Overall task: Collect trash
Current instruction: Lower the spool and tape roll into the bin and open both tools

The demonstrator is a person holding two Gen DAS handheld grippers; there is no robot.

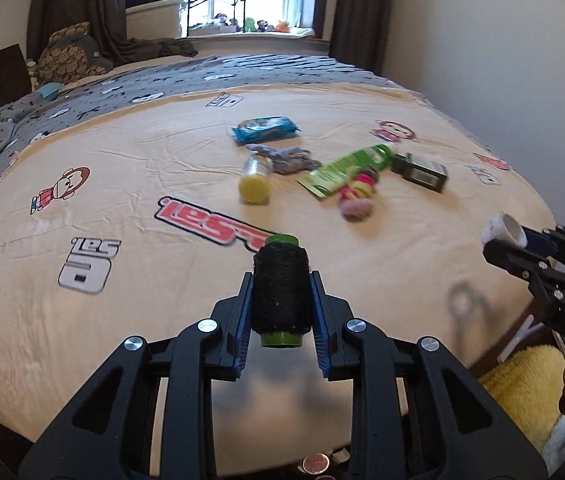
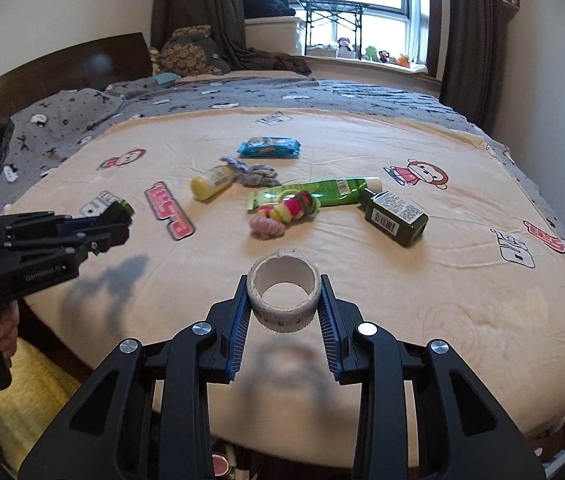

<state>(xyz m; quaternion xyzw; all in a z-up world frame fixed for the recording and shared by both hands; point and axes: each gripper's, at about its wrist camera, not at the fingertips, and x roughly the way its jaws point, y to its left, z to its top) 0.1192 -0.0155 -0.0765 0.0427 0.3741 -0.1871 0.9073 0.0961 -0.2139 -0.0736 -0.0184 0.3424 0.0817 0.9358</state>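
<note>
Two claws: both loaded, above the bed's near edge
Bed (image 2: 462,300): remaining clutter lies mid-sheet, well apart from both claws
Left claw (image 1: 280,304): angled down, clamped on black spool (image 1: 279,284), likely bound for trash
Right claw (image 2: 284,302): angled down, gripping tape roll (image 2: 284,294) sideways, hole facing camera
</note>
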